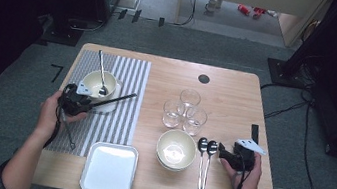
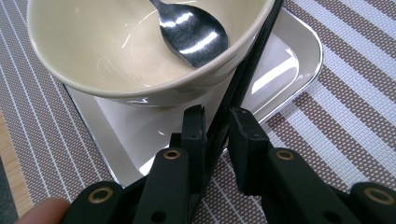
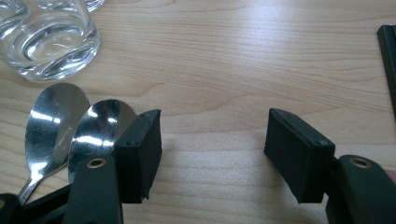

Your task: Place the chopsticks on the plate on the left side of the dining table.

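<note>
From the high view, the left hand-held gripper [image 1: 85, 104] sits over the striped placemat [image 1: 126, 93] on the desk [image 1: 238, 90], clamped on a black chopstick [image 1: 116, 101] that sticks out to the right, just in front of the cream bowl [image 1: 99, 84] with a spoon [image 1: 102, 72] in it. The right hand-held gripper [image 1: 223, 150] is down by two spoons [image 1: 205, 160], next to stacked bowls [image 1: 176, 148], three glasses [image 1: 185, 109] and a white square plate [image 1: 110, 168].

Left gripper view: jaws pinched narrow on the chopstick [image 2: 243, 79], which runs up past the bowl's [image 2: 112, 51] side. The bowl stands on a shiny tray [image 2: 299, 60], spoon [image 2: 191, 32] resting inside.

Right gripper view: jaws spread wide and holding nothing, hovering low over bare wood, the two spoons' [image 3: 74, 126] bowls just beside one jaw and a glass [image 3: 46, 42] farther off.
</note>
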